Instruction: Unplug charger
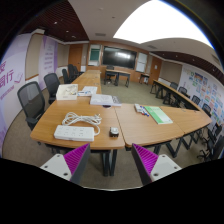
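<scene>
A white power strip lies near the front edge of a wooden table, with a coil of white cable just behind it. A small white charger-like block sits to its right, near the table's corner. My gripper is well back from the table, above the carpet. Its fingers with purple pads are spread wide and nothing is between them.
White devices and papers lie further back on the table. A second table to the right holds a green folder. Black office chairs line the left side. Carpeted floor lies ahead of me.
</scene>
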A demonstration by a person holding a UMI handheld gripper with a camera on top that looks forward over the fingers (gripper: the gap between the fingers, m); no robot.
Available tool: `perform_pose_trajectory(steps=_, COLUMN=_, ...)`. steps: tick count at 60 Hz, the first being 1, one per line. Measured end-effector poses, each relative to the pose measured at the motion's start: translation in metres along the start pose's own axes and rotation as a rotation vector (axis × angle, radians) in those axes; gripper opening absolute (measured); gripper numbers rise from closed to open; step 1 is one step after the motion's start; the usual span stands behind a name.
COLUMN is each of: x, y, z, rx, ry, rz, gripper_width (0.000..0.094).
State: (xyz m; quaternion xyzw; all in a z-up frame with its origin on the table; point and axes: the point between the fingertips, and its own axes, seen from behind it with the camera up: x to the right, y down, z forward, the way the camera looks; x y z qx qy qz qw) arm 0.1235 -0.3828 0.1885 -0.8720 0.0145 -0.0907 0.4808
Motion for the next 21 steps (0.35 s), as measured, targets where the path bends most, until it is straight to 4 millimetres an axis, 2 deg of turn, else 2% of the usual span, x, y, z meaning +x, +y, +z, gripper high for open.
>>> perform_pose_trajectory(steps=7, x=0.003, y=0.004, z=-0.026, rx=0.018, ry=0.010, rz=0.007, gripper_width=0.0850)
perform_pose_trajectory(steps=21, x=0.005, y=0.007, z=-0.046, rx=0.024, ry=0.012, rz=0.016, gripper_width=0.0850)
